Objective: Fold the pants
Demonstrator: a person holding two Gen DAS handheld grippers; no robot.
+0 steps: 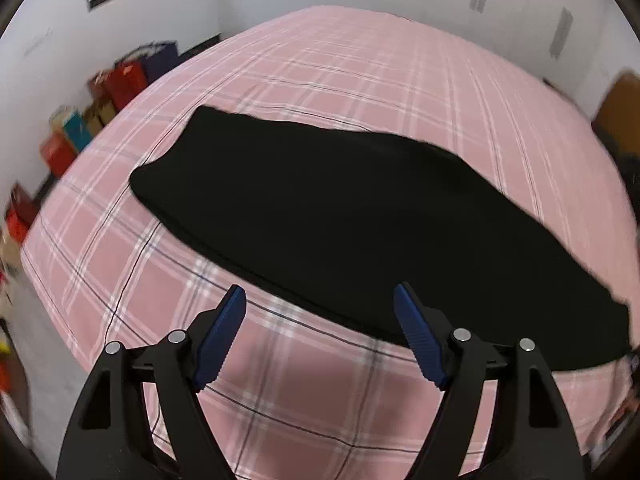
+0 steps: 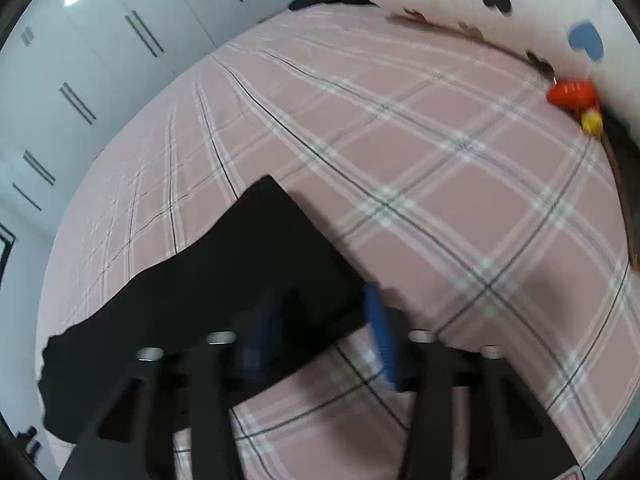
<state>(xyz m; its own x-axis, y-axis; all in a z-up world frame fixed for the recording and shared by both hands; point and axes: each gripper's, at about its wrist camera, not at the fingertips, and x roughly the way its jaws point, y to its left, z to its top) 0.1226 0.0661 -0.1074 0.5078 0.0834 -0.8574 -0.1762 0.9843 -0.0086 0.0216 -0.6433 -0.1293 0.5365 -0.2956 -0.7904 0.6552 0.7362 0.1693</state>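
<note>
the black pants are laid lengthwise on the bed, probably for folding. the left tool is held wide, empty; the right tool is spread over the pants' end.

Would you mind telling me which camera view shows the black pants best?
The left wrist view: the black pants lie sharp and nearly whole across the plaid bedsheet. The right wrist view is blurred, showing only one end.

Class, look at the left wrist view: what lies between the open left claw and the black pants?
Only bare pink plaid bedsheet lies between the left claw and the near edge of the black pants; the left wrist view shows this.
</note>
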